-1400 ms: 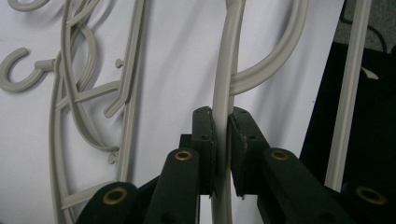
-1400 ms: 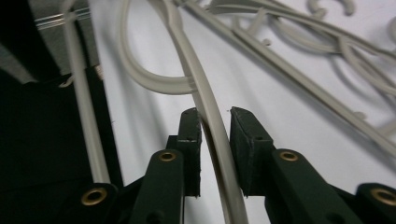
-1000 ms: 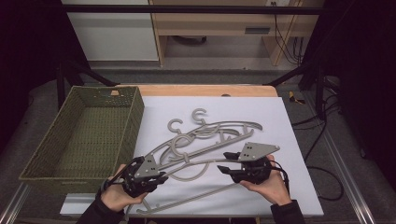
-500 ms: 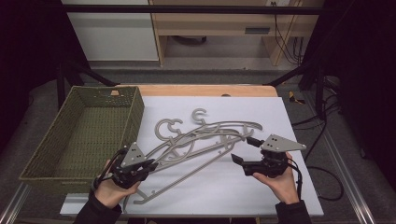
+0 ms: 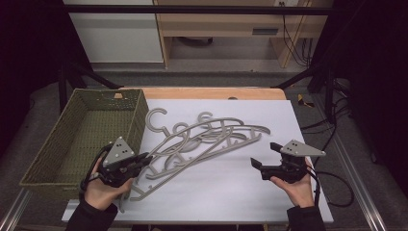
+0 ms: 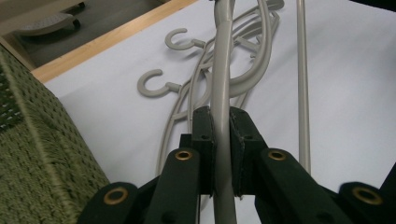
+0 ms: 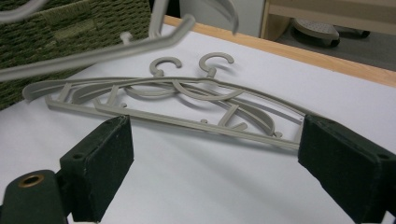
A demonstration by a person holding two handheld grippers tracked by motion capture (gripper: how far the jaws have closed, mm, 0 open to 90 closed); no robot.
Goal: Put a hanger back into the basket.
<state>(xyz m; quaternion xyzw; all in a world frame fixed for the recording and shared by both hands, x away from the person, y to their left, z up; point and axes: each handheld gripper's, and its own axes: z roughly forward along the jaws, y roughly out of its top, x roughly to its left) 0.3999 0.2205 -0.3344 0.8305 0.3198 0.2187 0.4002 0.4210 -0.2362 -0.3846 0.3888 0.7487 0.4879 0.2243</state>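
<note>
Now one grey hanger [image 5: 159, 180] is pinched tight in the left tongs [image 5: 144, 160], near the counter's [image 5: 216, 192] front left edge, right beside the green woven basket [image 5: 53, 159]. One end of it is lifted. More grey hangers [image 5: 211, 137] lie in a pile on the white counter. The right tongs [image 5: 262, 155] have just been opening; they are wide with nothing between them. The basket looks empty inside.

White-topped table [image 5: 231, 192], grey plastic hangers [image 5: 211, 137] piled mid-table, green woven basket [image 5: 82, 139] at left
</note>
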